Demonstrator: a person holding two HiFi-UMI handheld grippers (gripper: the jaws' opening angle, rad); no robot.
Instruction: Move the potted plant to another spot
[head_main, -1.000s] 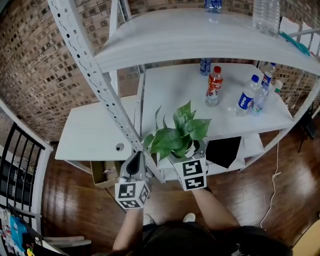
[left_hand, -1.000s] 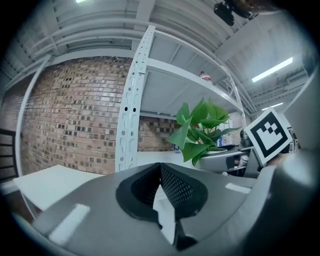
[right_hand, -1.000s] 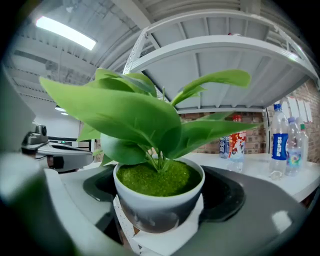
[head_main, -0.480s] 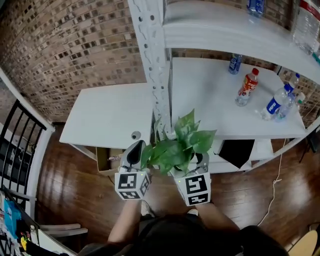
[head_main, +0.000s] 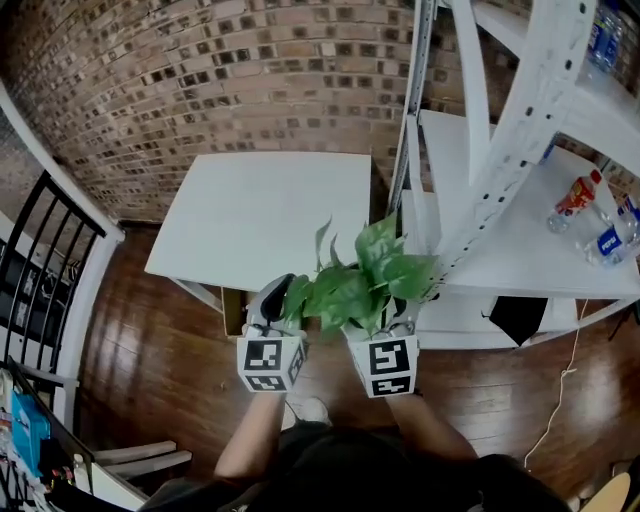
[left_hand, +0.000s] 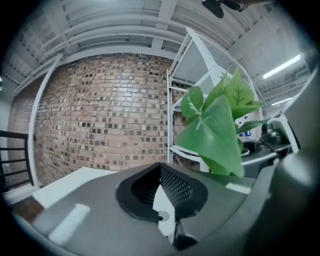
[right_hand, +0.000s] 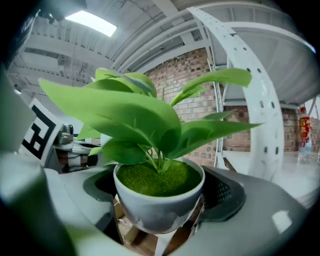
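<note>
The potted plant (right_hand: 159, 200) is a small white pot with green moss and broad green leaves. My right gripper (right_hand: 162, 220) is shut on the potted plant, its jaws on either side of the pot. In the head view the plant (head_main: 358, 285) hangs in the air over the wooden floor, just in front of the white table (head_main: 262, 212), above my right gripper (head_main: 378, 335). My left gripper (head_main: 272, 318) is beside it on the left and holds nothing; in the left gripper view (left_hand: 167, 200) its jaws are together.
A white metal shelving unit (head_main: 520, 150) stands to the right, with several bottles (head_main: 598, 225) on its lower shelf. A brick wall (head_main: 220, 70) rises behind the table. A black railing (head_main: 35, 270) runs at the left. A cardboard box (head_main: 233, 310) sits under the table.
The view has swung left: the shelving unit has slid to the right and the white table is now ahead. The plant stays held in my right gripper, my left gripper beside it.
</note>
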